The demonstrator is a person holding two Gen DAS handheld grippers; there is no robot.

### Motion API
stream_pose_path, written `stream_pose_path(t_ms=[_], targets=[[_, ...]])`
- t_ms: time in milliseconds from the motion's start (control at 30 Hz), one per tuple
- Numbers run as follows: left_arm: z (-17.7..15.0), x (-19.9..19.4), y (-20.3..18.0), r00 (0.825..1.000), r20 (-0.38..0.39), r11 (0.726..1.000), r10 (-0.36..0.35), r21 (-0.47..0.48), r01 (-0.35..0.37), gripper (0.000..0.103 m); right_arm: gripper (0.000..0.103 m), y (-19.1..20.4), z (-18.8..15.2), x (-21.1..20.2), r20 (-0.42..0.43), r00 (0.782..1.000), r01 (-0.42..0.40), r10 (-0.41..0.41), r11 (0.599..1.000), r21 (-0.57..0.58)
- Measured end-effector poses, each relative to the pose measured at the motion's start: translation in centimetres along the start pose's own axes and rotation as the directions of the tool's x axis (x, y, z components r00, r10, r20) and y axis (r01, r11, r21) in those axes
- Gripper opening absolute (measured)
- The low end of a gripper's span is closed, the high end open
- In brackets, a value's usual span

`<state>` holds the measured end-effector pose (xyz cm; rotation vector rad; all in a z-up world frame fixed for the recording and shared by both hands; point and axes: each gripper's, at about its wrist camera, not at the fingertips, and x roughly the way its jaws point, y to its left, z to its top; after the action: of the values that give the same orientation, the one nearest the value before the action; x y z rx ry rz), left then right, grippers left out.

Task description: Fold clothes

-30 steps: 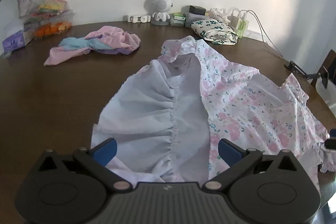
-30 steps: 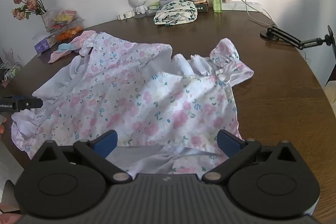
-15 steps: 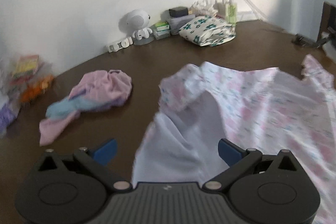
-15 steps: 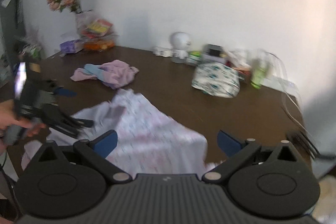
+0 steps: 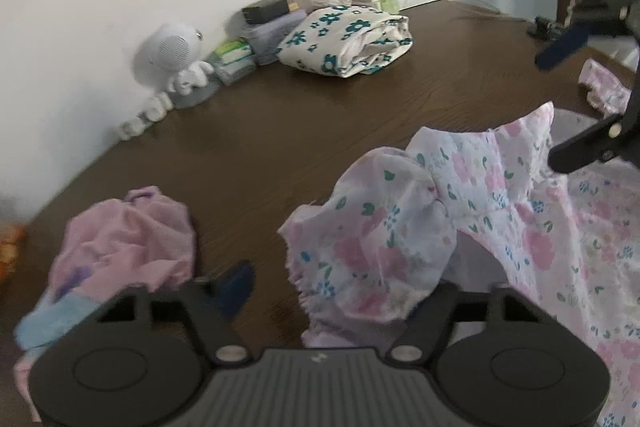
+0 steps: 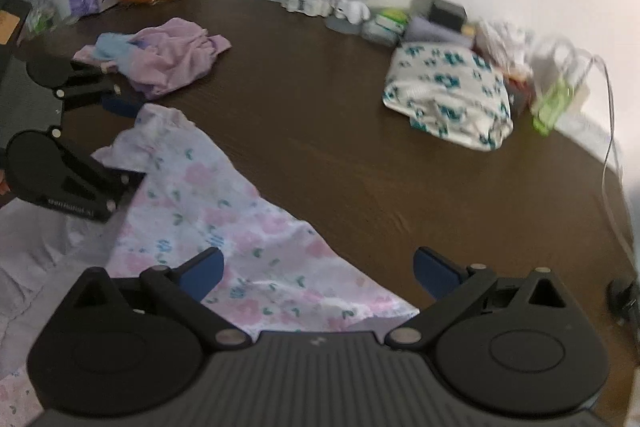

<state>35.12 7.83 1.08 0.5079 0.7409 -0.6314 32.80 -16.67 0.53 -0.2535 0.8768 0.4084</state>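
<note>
I see the floral dress (image 5: pixel 404 227) lying crumpled on the dark wooden surface (image 5: pixel 320 131), white with pink blossoms and green leaves, its ruffled sleeve bunched up. My left gripper (image 5: pixel 332 287) has just been closing its jaws, with that ruffled sleeve between them; I cannot tell whether they press it yet. My right gripper (image 6: pixel 320 267) holds its jaws wide apart over the dress's edge, gripping nothing.
</note>
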Motion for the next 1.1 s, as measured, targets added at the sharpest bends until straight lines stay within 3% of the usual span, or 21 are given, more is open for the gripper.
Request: stream_pose_path(t_ms=[33, 100, 133, 233, 433, 533, 567, 600, 667, 767, 933, 1033, 1100], targets=[[0.0, 0.1, 0.2, 1.0, 0.007, 0.999, -0.022, -0.024, 0.023, 0.038, 0.103, -0.5, -0.3, 0.2, 0.003, 1.0, -0.013, 0.013, 1.0, 0.021], [0.0, 0.2, 0.6, 0.999, 0.026, 0.997, -0.047, -0.063, 0.049, 0.013, 0.103, -1.5, -1.0, 0.5, 0.016, 0.999, -0.038, 0.037, 0.997, 0.068], [-0.1, 0.2, 0.7, 0.998, 0.037, 0.996, -0.046, -0.077, 0.049, 0.008, 0.103, -1.8, -1.3, 0.6, 0.021, 0.999, -0.041, 0.04, 0.995, 0.086], [-0.5, -0.5, 0.8, 0.997, 0.071, 0.993, -0.024, -0.113, 0.032, 0.005, 0.103, -2.5, -1.8, 1.1, 0.021, 0.999, -0.04, 0.037, 0.992, 0.122], [-2.0, -3.9, 0.4, 0.986, 0.074, 0.986, 0.146, -0.094, -0.139, 0.005, 0.103, -2.9, -3.0, 1.8, 0.033, 0.999, -0.044, 0.039, 0.983, 0.176], [-1.4, -6.2, 0.4, 0.962, 0.097, 0.964, 0.256, -0.096, -0.247, 0.017, 0.103, -2.9, -3.0, 1.6, 0.058, 0.997, -0.052, 0.042, 0.98, 0.192], [-1.0, -6.6, 0.5, 0.952, 0.096, 0.954, 0.292, -0.106, -0.282, 0.035, 0.103, -2.9, -2.9, 1.2, 0.073, 0.997, -0.052, 0.038, 0.979, 0.199], [-0.7, -6.7, 0.6, 0.945, 0.091, 0.946, 0.314, -0.114, -0.303, 0.062, 0.103, -2.9, -2.7, 0.9, 0.088, 0.996, -0.052, 0.034, 0.977, 0.206], [-0.3, -6.6, 0.9, 0.935, 0.07, 0.932, 0.347, -0.134, -0.336, 0.082, 0.103, -3.3, -2.4, -0.4, 0.126, 0.991, -0.063, 0.035, 0.972, 0.225], [-0.6, -6.4, 1.5, 0.934, 0.015, 0.918, 0.356, -0.192, -0.347, 0.082, 0.103, -4.2, -2.5, -3.2, 0.19, 0.981, -0.087, 0.041, 0.966, 0.245], [-3.3, -7.3, 1.6, 0.98, -0.056, 0.944, 0.192, -0.263, -0.2, 0.081, 0.103, -5.5, -3.4, -6.8, 0.215, 0.975, -0.107, 0.054, 0.964, 0.244], [-4.7, -7.0, 1.0, 0.99, -0.082, 0.946, 0.119, -0.295, -0.138, 0.072, 0.103, -4.8, -3.6, -6.6, 0.185, 0.981, -0.098, 0.061, 0.975, 0.201], [-5.3, -6.6, 0.7, 0.992, -0.088, 0.943, 0.093, -0.311, -0.116, 0.059, 0.103, -3.8, -3.4, -5.6, 0.151, 0.987, -0.081, 0.056, 0.984, 0.161]])
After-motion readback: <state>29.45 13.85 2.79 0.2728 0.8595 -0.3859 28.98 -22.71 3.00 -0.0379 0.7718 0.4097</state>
